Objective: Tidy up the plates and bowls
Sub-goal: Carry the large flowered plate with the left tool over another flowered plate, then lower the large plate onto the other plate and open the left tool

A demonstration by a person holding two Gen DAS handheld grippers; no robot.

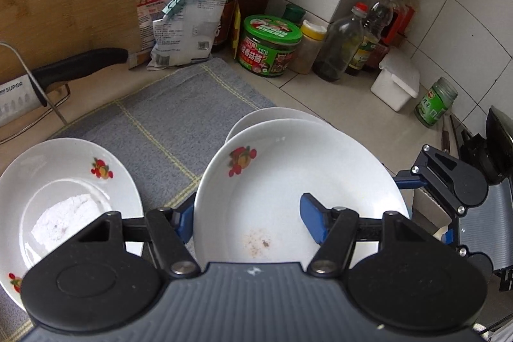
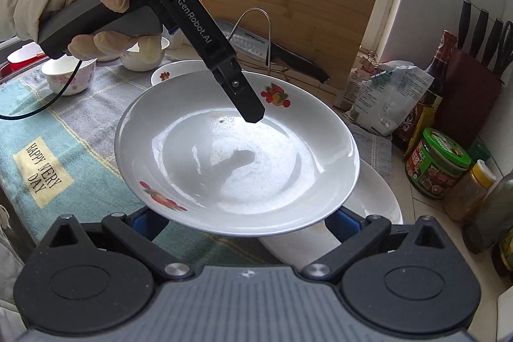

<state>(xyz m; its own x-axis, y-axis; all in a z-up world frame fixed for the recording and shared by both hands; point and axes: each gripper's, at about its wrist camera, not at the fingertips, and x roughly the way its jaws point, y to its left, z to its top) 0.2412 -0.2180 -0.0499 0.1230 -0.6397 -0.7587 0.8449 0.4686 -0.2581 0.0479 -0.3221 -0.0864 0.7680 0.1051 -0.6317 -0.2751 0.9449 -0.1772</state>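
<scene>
A white fruit-print plate hangs above a second white plate, tilted. My left gripper holds its rim, one blue finger inside and one under the edge. In the right wrist view the same plate hovers over the lower plate, with the left gripper on its far rim. My right gripper stands open under the plate's near edge, its blue fingers wide apart. Another fruit-print plate with white residue lies at the left.
A grey cloth covers the counter. Jars and bottles, a white box and bags line the back wall. A knife on a rack and a cutting board stand behind. Small bowls sit far left.
</scene>
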